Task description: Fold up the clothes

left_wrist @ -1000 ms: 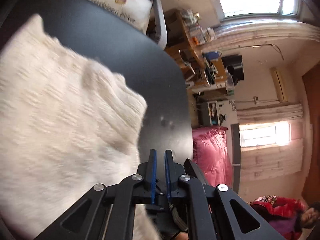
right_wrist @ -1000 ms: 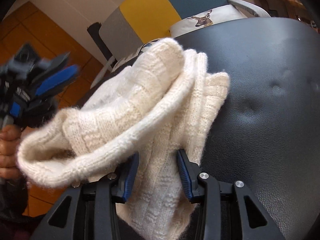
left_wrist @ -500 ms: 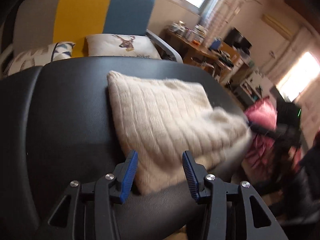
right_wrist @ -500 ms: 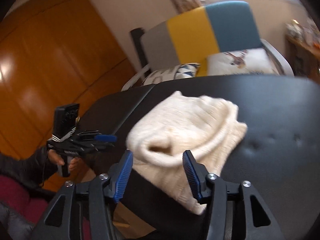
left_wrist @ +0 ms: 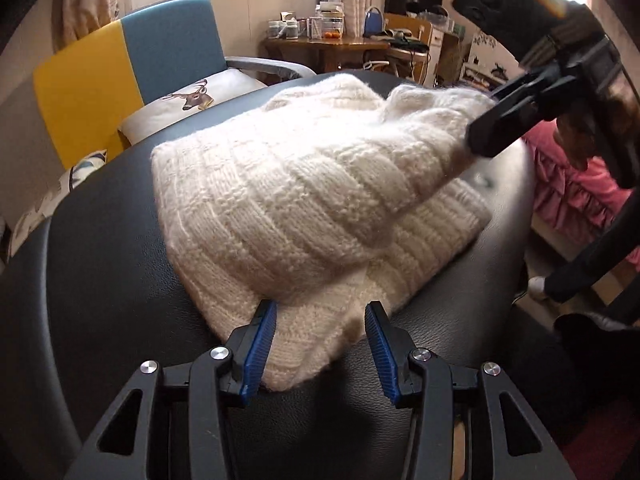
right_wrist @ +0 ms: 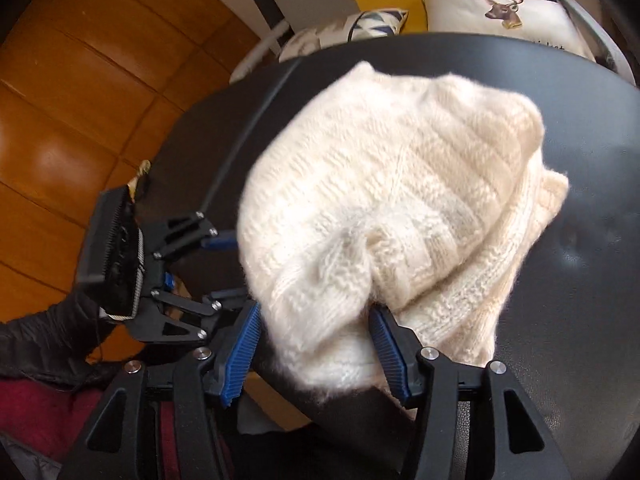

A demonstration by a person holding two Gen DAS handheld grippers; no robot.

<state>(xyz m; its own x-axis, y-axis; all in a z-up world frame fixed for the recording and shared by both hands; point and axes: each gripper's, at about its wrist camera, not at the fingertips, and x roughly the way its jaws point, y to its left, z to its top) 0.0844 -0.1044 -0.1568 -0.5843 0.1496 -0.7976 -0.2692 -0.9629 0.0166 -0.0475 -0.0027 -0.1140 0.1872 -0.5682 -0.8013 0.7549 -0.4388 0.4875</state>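
Cream knitted sweater, folded into a thick bundle, lying on a black padded surface. Left gripper, seen from its own camera, has its blue-padded jaws spread wide, with the near corner of the sweater lying between them; whether the left pad touches the knit cannot be told. In the right wrist view the sweater fills the middle of the surface, and the right gripper is likewise spread, its jaws standing either side of a rolled, fuzzy fold at the bundle's near edge. The left gripper appears at that view's left, at the sweater's side. The right gripper shows at upper right in the left view, against the far end of the bundle. Beyond the surface: a yellow and blue chair with a deer-print cushion, and a cluttered wooden desk
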